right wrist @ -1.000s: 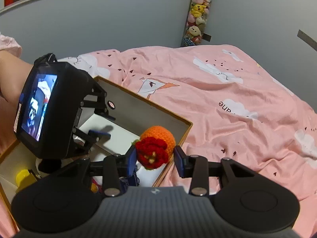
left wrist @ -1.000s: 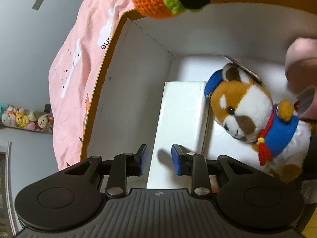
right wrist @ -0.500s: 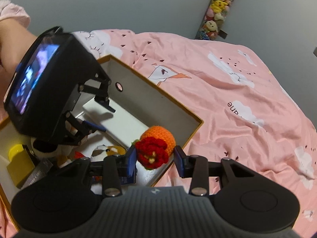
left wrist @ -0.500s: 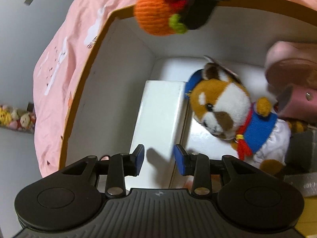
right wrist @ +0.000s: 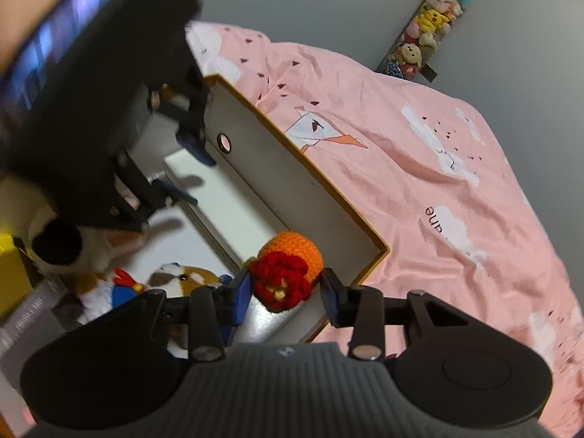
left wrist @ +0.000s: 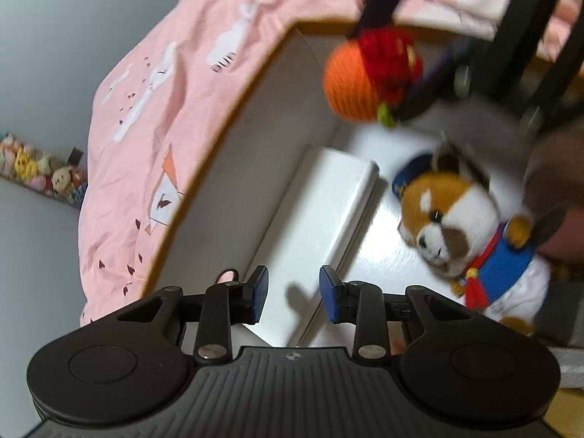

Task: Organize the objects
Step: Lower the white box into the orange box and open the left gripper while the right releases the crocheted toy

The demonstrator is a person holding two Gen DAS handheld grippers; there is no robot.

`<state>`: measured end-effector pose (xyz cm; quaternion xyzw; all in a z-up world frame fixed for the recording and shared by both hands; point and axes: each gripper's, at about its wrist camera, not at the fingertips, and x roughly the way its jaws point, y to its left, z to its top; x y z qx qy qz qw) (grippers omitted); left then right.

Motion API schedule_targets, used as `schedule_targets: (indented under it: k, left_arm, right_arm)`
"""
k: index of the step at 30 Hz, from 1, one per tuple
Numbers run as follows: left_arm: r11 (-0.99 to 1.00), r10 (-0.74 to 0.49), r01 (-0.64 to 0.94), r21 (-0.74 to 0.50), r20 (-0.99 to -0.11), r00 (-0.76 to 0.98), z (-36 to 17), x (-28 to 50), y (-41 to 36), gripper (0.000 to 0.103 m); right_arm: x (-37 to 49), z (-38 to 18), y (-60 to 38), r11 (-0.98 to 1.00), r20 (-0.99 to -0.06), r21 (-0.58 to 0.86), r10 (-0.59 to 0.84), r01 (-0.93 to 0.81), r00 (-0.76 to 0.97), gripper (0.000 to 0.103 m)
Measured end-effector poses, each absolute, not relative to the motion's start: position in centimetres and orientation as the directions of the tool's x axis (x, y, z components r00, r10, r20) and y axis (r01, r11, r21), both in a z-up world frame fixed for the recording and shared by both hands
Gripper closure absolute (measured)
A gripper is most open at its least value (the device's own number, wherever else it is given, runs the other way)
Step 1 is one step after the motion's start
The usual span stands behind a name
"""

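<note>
My right gripper (right wrist: 286,294) is shut on an orange crocheted ball with a red flower (right wrist: 288,273) and holds it over the near corner of an open cardboard box (right wrist: 303,182). The ball also shows in the left wrist view (left wrist: 368,76), above the box's inner corner. My left gripper (left wrist: 294,294) is open and empty above a flat white box (left wrist: 321,226) inside the cardboard box. A brown-and-white plush dog in a blue vest (left wrist: 471,233) lies to the right of the white box.
The cardboard box rests on a pink bedspread (right wrist: 419,168). A yellow object (right wrist: 11,273) and a grey box (right wrist: 25,325) sit at the cardboard box's far end. A column of small plush toys (right wrist: 427,25) hangs on the grey wall.
My right gripper has carried the crocheted ball lower and further in over the box. My left gripper has drawn back and turned a little, still open over the white box.
</note>
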<state>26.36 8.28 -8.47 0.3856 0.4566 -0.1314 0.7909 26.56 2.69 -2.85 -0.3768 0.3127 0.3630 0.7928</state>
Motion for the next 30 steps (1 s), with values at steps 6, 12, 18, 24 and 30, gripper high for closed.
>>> schedule_targets:
  k: [6, 12, 18, 24, 30]
  left_arm:
    - [0.718, 0.109, 0.515, 0.468, -0.807, 0.581, -5.3, 25.1, 8.3, 0.063]
    - [0.740, 0.132, 0.466, 0.486, -0.783, 0.607, -4.0, 24.3, 7.6, 0.063]
    - [0.779, 0.127, 0.422, 0.464, -0.776, 0.618, -2.4, 23.3, 7.9, 0.063]
    - [0.781, 0.126, 0.407, 0.474, -0.757, 0.641, -1.1, 22.3, 7.8, 0.062]
    - [0.797, 0.109, 0.382, 0.467, -0.734, 0.671, 0.6, 21.1, 7.7, 0.057]
  right_arm:
    - [27.0, -4.4, 3.8, 0.420, -0.773, -0.441, 0.272, -0.793, 0.574, 0.061]
    - [26.4, -6.3, 5.1, 0.355, -0.770, -0.522, 0.195, -0.775, 0.608, 0.060]
    - [26.6, -6.3, 5.2, 0.357, -0.774, -0.527, 0.172, -0.771, 0.609, 0.061]
    - [26.0, -6.0, 5.2, 0.355, -0.773, -0.533, 0.165, -0.768, 0.612, 0.061]
    - [24.9, -4.7, 4.5, 0.383, -0.771, -0.513, 0.188, -0.768, 0.608, 0.060]
